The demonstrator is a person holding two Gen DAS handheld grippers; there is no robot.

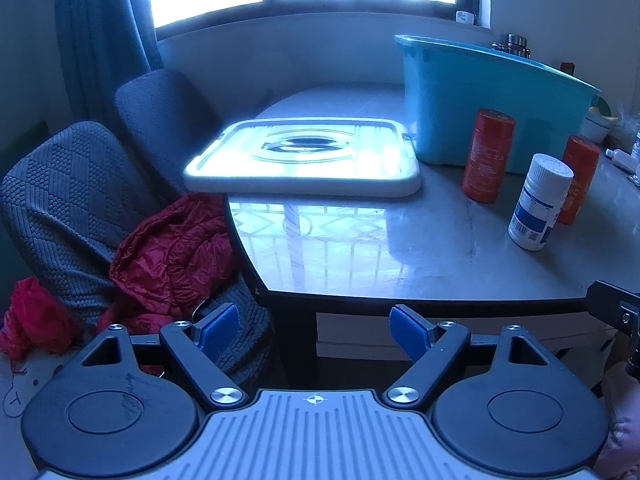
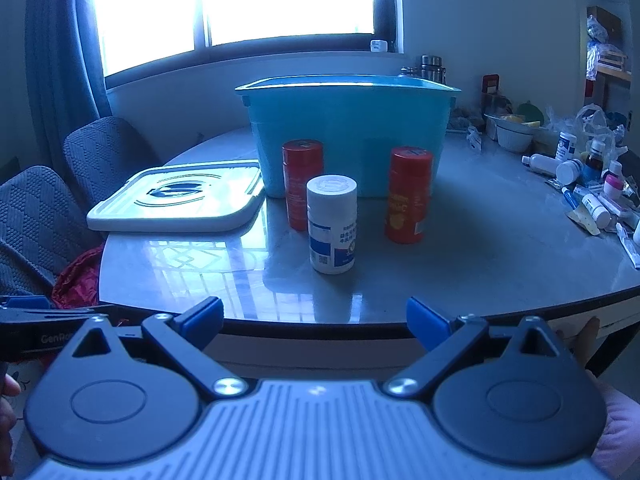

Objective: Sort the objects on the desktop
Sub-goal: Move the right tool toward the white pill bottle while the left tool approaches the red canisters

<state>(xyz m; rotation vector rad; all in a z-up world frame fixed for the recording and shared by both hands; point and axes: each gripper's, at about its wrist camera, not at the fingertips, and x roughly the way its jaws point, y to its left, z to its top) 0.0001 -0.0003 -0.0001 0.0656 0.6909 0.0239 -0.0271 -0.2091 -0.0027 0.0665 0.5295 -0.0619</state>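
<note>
Right wrist: right gripper [image 2: 315, 320] fingers [image 2: 204, 314] spread, level.

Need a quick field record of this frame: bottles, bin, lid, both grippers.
bottles: white bottle in front; two orange bottles behind it, all upright
bin: teal bin, open, behind the bottles
lid: white lid flat on table, left of the bin
left gripper: open, holding nothing
right gripper: open, holding nothing
</note>
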